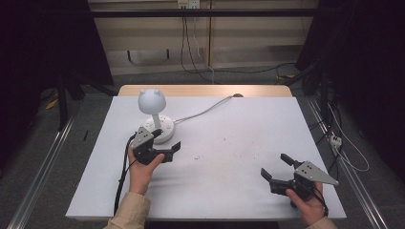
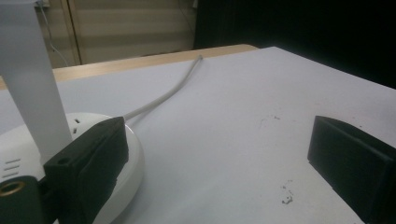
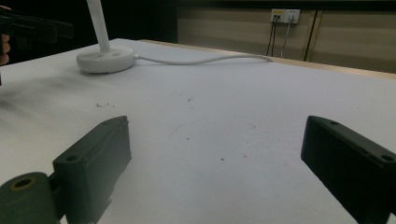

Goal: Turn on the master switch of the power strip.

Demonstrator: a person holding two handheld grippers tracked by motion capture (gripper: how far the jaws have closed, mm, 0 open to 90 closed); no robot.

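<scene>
A small white desk lamp (image 1: 152, 101) with a round head and two ear-like bumps stands on a round base (image 1: 162, 128) at the table's left middle. Its white cable (image 1: 205, 111) runs toward the back edge. My left gripper (image 1: 165, 141) is open just in front of the base, one jaw over the base's edge. In the left gripper view the stem (image 2: 29, 84) and base (image 2: 133, 154) sit beside the left jaw. My right gripper (image 1: 275, 166) is open near the front right, nothing between its jaws; its view shows the lamp base (image 3: 105, 59) far off.
The white table top (image 1: 229, 152) has small dark specks near its middle. A wooden strip (image 1: 205, 90) runs along the back edge. Cables lie on the floor behind and to the right. Wall sockets (image 3: 286, 15) sit on the far wall.
</scene>
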